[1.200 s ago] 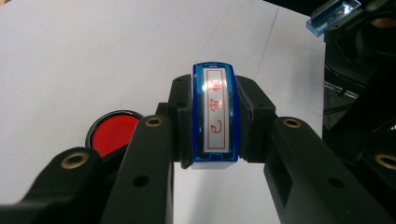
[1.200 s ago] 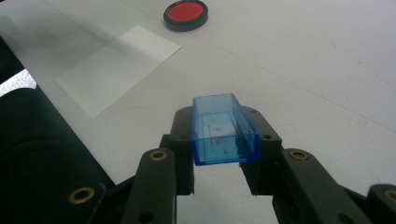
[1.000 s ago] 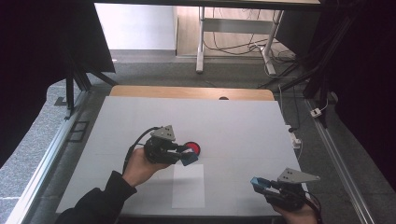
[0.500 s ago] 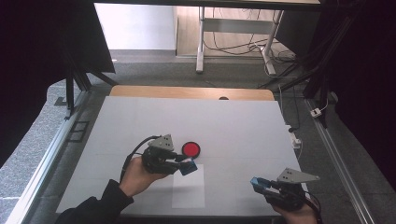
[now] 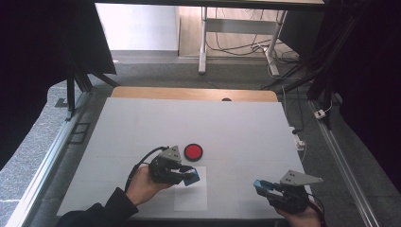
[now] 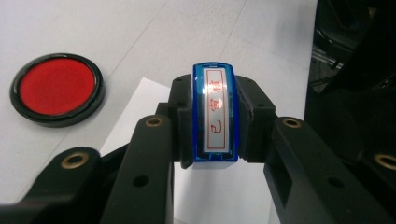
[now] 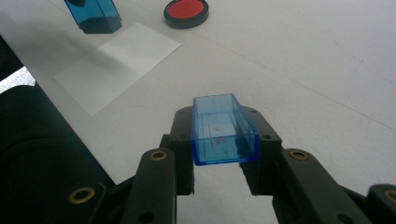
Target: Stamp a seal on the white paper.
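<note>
**Inked stamp poised over the paper**

My left gripper [image 5: 188,176] has its jaws clamped on the blue stamp [image 6: 215,116], its lettered top facing my camera, held just above the near corner of the white paper sheet [image 5: 191,195]. The red ink pad [image 5: 193,152] sits just beyond it on the surface [image 5: 246,127]. My right gripper [image 5: 261,186] grips the stamp's clear blue cap [image 7: 224,130], well apart to the right. I judge the stamping step is at hand: next I must lower the stamp squarely onto the sheet and press evenly.
</note>
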`<state>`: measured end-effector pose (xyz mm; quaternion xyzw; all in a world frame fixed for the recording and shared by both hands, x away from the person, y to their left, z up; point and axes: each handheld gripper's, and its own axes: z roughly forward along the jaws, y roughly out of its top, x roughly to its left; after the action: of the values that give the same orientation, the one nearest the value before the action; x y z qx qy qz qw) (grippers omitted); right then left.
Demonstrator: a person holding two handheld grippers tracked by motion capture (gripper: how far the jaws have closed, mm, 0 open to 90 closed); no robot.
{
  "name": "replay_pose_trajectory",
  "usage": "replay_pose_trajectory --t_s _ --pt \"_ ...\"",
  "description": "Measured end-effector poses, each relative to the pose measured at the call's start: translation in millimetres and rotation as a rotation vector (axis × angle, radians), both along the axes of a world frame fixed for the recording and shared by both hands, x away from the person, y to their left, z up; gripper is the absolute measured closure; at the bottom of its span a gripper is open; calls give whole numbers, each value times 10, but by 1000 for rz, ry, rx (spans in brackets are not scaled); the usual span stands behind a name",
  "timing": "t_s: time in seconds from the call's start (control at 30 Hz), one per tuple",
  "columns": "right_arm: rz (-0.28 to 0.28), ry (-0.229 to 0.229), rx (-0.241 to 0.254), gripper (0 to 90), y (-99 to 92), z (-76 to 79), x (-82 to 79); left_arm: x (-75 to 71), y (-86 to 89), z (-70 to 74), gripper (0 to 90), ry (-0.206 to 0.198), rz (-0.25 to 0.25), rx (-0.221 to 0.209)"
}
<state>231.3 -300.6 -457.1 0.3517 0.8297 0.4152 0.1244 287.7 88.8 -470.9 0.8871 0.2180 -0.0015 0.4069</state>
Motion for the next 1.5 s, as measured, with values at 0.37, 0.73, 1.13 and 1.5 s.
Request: replay_pose_trajectory --t_s 0.37,0.73,1.13,1.5 --pt "0 1 -7 680 0 1 3 52 -92 -195 705 36 14 54" --pt "1 5 -10 680 3 -1 5 62 -143 -277 705 23 18 114" --pt "7 12 -12 680 11 -6 9 -35 -244 -255 709 -35 25 194" --pt "13 4 -27 680 26 -7 2 28 -193 -281 709 27 41 151"
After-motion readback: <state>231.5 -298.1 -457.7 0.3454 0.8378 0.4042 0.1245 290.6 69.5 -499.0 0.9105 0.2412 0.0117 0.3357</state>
